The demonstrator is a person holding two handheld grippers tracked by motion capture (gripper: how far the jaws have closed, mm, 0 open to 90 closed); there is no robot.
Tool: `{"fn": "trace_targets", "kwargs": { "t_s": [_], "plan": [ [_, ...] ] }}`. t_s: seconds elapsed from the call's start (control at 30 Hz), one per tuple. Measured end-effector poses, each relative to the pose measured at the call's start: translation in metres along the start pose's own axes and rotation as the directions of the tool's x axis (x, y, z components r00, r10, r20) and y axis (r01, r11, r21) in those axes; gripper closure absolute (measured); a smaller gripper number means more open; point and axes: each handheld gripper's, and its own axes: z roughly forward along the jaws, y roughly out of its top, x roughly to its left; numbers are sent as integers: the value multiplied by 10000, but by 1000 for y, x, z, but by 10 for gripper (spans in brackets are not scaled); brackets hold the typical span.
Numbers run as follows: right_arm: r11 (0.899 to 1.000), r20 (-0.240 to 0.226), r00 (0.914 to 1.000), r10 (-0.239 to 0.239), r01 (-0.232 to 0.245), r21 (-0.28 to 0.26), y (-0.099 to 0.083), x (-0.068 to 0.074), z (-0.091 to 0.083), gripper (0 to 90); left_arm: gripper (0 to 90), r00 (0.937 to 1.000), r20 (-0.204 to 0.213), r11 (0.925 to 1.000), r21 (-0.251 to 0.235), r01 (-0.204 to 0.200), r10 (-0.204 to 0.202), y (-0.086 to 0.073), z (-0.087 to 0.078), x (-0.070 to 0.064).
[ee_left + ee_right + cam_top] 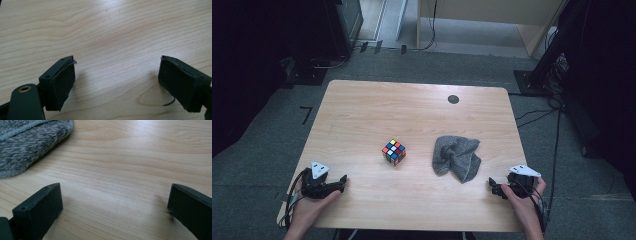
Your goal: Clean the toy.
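Beside the grey towel [456, 157], right gripper [494, 185] gapes.

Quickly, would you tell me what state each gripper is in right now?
Left gripper: open, holding nothing, low over the bare table.
Right gripper: open, holding nothing, near the grey cloth.

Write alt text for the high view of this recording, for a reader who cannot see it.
A person's hands rest two open grippers, the left gripper and the right gripper, at the near corners of a light wooden table. Between them lie a scrambled puzzle cube and, to its right, a crumpled grey cloth, neither touched. A small black disc sits near the far edge.
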Motion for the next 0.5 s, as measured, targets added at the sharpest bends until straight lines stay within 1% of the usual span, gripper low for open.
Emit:
{"fn": "trace_targets", "kwargs": {
  "t_s": [0.03,0.07,0.1,0.17,0.2,0.23,0.27,0.5],
  "plan": [
    [10000,-54,10000,-11,11,-70,-1,0,0,0,145,9997,170,9999,-65,152,-151,-1,1,2],
    [9999,-88,10000,-32,31,-132,-2,-1,0,0,144,9997,170,9999,-65,152,-151,-1,1,2],
    [9999,-92,9999,-40,39,-136,-2,-1,0,0,145,9991,342,9996,-112,274,-270,-2,2,3],
    [9999,-93,9999,-37,36,-129,-2,-1,0,0,147,9990,363,9995,-157,275,-269,-2,3,3],
    [9999,-21,10000,56,-57,-135,-1,0,0,0,165,9989,389,9995,-208,252,-244,-2,3,2],
    [9999,20,10000,94,-94,-140,-1,0,1,0,188,9986,503,9995,-282,164,-149,-2,2,1],
    [9999,20,10000,94,-94,-140,-1,0,1,0,203,9986,503,9995,-282,164,-149,-2,2,1],
    [9998,76,9999,151,-150,-139,-1,1,1,0,202,9987,473,9994,-282,217,-203,-2,3,1]
  ]
}}
